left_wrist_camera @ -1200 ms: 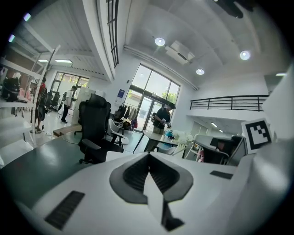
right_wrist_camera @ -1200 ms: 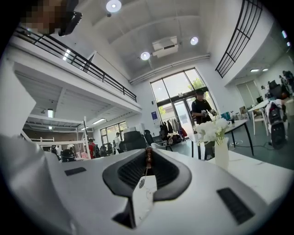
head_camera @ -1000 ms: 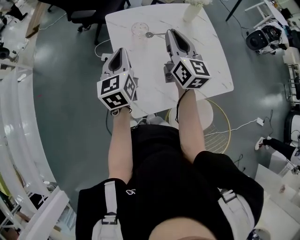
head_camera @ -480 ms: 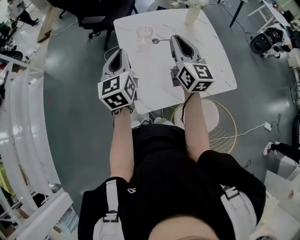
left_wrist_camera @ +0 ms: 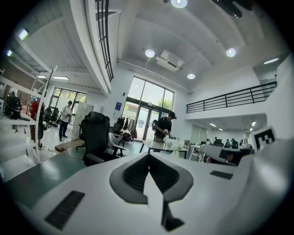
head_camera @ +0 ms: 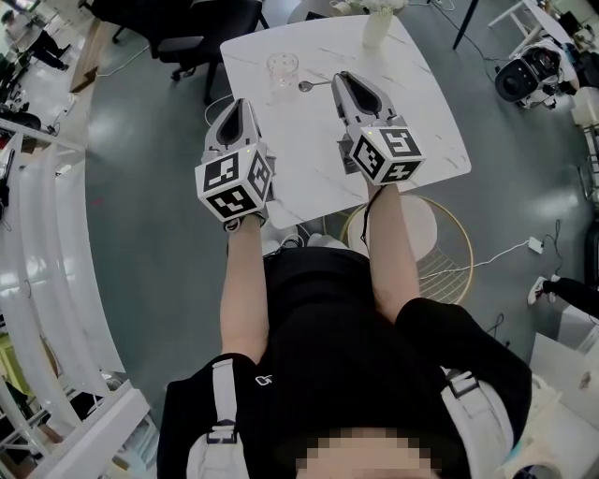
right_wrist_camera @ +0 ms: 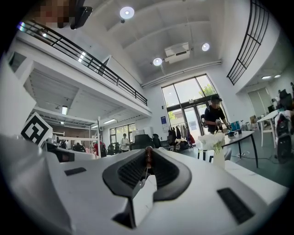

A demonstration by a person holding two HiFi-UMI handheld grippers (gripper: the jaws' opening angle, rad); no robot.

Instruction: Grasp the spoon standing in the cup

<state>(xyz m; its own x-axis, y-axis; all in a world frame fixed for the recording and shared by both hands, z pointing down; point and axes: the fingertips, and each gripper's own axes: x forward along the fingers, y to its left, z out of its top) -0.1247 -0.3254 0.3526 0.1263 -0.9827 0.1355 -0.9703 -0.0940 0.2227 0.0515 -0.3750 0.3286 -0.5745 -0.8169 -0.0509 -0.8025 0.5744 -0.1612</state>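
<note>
A clear glass cup [head_camera: 284, 65] stands at the far left of the white table [head_camera: 426, 117]. Just right of the cup, the metal spoon [head_camera: 312, 85] sticks out sideways from the tips of my right gripper [head_camera: 338, 78], which is shut on its handle. The spoon's bowl points toward the cup and is outside it. In the right gripper view the handle's end [right_wrist_camera: 148, 157] shows pinched between the jaw tips of the right gripper [right_wrist_camera: 148, 154]. My left gripper [head_camera: 238, 103] hovers at the table's left edge, shut and holding nothing. Its jaw tips meet in the left gripper view [left_wrist_camera: 148, 156].
A white vase of flowers [head_camera: 377, 23] stands at the table's far edge, also visible in the right gripper view [right_wrist_camera: 216, 149]. A black office chair [head_camera: 192, 23] is beyond the table's left corner. A round stool with a wire ring [head_camera: 426, 234] is below my right arm.
Both grippers have risen a little over the table, most of it early in the second. The spoon stays in the right jaws. The head view has shifted slightly.
</note>
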